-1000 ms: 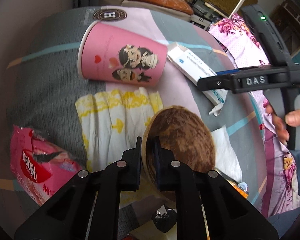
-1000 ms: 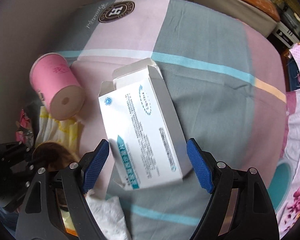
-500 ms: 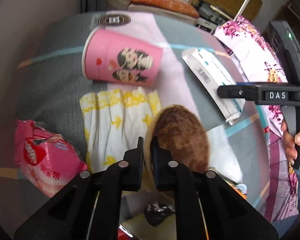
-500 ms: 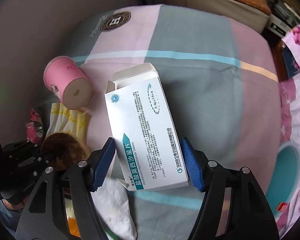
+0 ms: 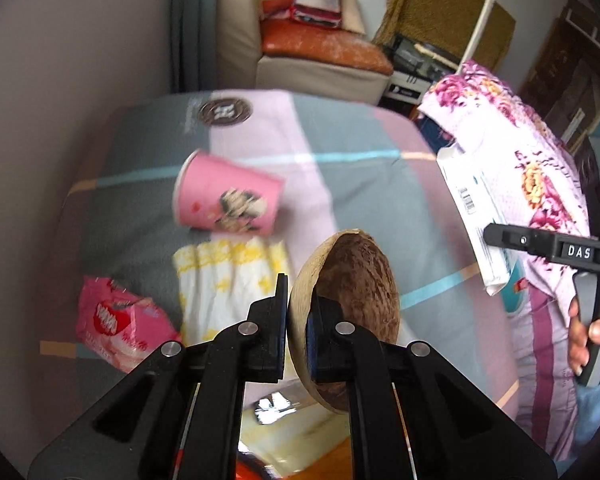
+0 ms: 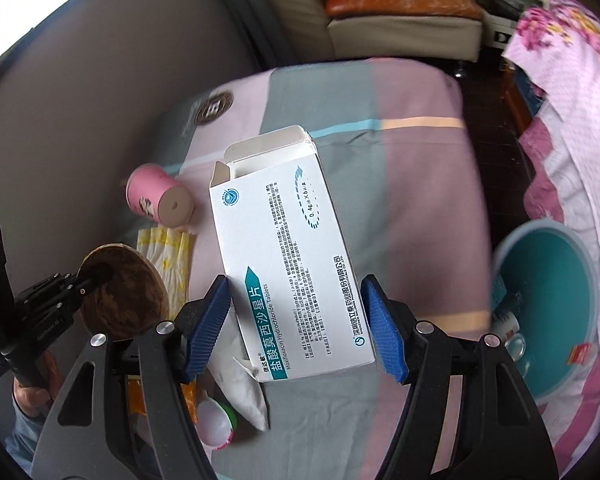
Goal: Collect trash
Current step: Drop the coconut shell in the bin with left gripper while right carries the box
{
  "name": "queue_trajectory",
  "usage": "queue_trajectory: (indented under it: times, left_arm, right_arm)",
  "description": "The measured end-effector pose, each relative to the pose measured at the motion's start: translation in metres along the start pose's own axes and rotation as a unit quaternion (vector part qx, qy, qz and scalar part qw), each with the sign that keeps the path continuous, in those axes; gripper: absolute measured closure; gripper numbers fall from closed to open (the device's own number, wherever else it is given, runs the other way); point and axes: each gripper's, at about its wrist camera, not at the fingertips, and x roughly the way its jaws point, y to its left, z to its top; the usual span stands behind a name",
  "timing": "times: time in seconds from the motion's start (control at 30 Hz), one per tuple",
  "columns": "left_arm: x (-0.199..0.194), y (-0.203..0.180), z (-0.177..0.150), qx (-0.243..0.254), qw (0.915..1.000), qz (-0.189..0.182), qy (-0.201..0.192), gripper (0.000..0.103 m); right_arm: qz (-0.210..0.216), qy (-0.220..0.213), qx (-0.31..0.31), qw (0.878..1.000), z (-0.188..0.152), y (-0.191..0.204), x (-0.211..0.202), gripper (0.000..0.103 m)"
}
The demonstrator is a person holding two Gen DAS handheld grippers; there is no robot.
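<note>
Left gripper (image 5: 298, 308): jaws nearly together, clamped across the rim of a brown coconut-shell half (image 5: 352, 300), one pad outside the wall and one inside; shell stands on edge and is held clear of the bed. Under the left gripper's arms, a shiny wrapper and yellow packaging, too blurred to identify. Just ahead and left of its tips, a white-and-yellow patterned wrapper (image 5: 224, 280) lies flat on the bedspread (image 5: 360, 184); further left, a pink snack packet (image 5: 116, 328). Beyond the wrapper, a pink paper cup (image 5: 228, 200) lies on its side, mouth pointing left. Right gripper (image 6: 296, 326): blue-padded jaws closed on the near end of a white medicine box (image 6: 284, 256), pads against both long edges; the box's far flap is open, and the box is lifted off the bedspread. Below the right gripper's left arm, a crumpled white tissue (image 6: 244, 380) and a small white-and-green rounded object (image 6: 216, 420), touching or nearly so. To the right of the right gripper, beside the bed, a teal basin (image 6: 556, 280) with a few small items inside. Farthest out, past the bed's end, a beige sofa with an orange cushion (image 5: 324, 46). Floral cloth (image 5: 516, 152) hangs at the far right of the left gripper.
</note>
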Motion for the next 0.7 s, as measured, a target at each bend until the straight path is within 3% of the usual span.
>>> queue_trajectory:
  times: [0.13,0.43,0.7]
  left_arm:
    - [0.004,-0.038,0.012,0.027,0.9994,-0.02,-0.001,0.095]
    - [0.058,-0.152,0.031,0.079,0.9936,-0.073,0.034,0.095]
    - [0.109,-0.239,0.027,0.126,0.9848,-0.094,0.074,0.095]
  right_arm:
    - [-0.002,-0.036,0.037,0.999,-0.013,-0.033,-0.035,0.039]
    - [-0.037,-0.09,0.128,0.987,-0.047,-0.13,-0.094,0.039]
    - [-0.049,-0.106,0.184,0.976,-0.067,-0.199,-0.112,0.039]
